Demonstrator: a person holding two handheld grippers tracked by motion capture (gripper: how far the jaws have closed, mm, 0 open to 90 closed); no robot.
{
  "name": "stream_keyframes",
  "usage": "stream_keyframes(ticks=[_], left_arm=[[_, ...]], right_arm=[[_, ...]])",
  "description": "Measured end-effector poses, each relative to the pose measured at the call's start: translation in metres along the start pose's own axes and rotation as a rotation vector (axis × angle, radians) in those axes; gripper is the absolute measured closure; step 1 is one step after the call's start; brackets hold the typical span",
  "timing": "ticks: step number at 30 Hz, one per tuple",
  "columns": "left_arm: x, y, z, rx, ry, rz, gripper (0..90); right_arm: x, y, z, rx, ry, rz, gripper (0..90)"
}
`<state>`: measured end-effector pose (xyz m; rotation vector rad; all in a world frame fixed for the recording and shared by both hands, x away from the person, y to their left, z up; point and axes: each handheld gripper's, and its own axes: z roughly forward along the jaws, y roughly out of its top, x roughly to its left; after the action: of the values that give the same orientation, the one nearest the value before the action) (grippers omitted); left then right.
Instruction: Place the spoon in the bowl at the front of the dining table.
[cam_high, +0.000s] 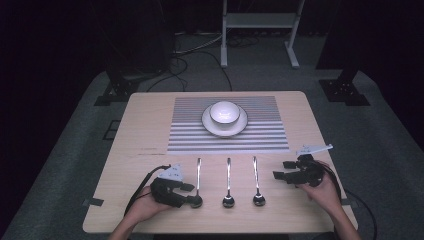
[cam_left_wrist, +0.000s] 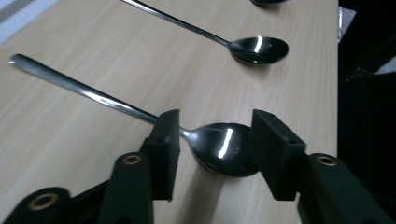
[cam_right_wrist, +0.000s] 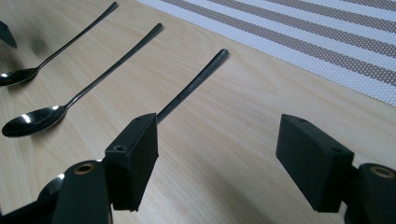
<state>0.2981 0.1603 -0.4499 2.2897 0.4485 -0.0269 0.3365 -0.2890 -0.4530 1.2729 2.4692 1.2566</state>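
Left gripper view puts the left gripper (cam_left_wrist: 215, 147) astride the bowl of the nearest spoon (cam_left_wrist: 219, 147), its jaws narrowed to either side of the bowl; one pad sits at the neck, the other at the far rim, though firm contact cannot be confirmed. That spoon lies on the wooden table (cam_high: 135, 130), leftmost of three, near the front edge. A likely risk: the rounded, polished bowl could squirt out or pivot as the pads press, and it might knock the middle spoon (cam_high: 228, 182). The right gripper (cam_high: 281, 170) rests wide and empty beside the right spoon (cam_high: 257, 180). Farther off, a white bowl (cam_high: 224, 112) sits on a plate (cam_high: 241, 125) on the striped mat (cam_high: 190, 130). No readable writing appears.
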Motion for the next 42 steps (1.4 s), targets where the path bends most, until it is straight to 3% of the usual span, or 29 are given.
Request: stream_keyframes(ticks=[6, 13, 15, 19, 23, 28, 34, 42], left_arm=[[-0.006, 0.000, 0.007, 0.041, -0.025, 0.039, 69.3], [-0.006, -0.002, 0.020, 0.100, -0.005, 0.066, 70.8], [-0.010, -0.001, 0.020, 0.102, 0.019, 0.092, 71.0], [-0.014, 0.000, 0.021, 0.114, 0.055, 0.139, 71.1], [-0.016, 0.001, 0.021, 0.118, 0.070, 0.170, 71.1], [-0.017, 0.002, 0.023, 0.122, 0.081, 0.197, 71.1], [-0.016, 0.002, 0.023, 0.117, 0.080, 0.215, 71.0], [-0.016, 0.003, 0.025, 0.111, 0.084, 0.221, 71.0]], right_arm=[[0.007, 0.005, 0.001, -0.008, 0.000, -0.024, 28.6], [0.023, 0.025, 0.008, 0.020, 0.018, -0.076, 28.7], [0.037, 0.041, 0.018, 0.032, 0.068, -0.097, 29.2], [0.053, 0.058, 0.033, 0.045, 0.123, -0.118, 28.9], [0.072, 0.082, 0.059, 0.090, 0.240, -0.113, 27.1], [0.081, 0.098, 0.082, 0.157, 0.286, -0.090, 26.4], [0.086, 0.115, 0.101, 0.194, 0.319, -0.074, 25.3], [0.095, 0.130, 0.119, 0.244, 0.328, -0.097, 25.3]])
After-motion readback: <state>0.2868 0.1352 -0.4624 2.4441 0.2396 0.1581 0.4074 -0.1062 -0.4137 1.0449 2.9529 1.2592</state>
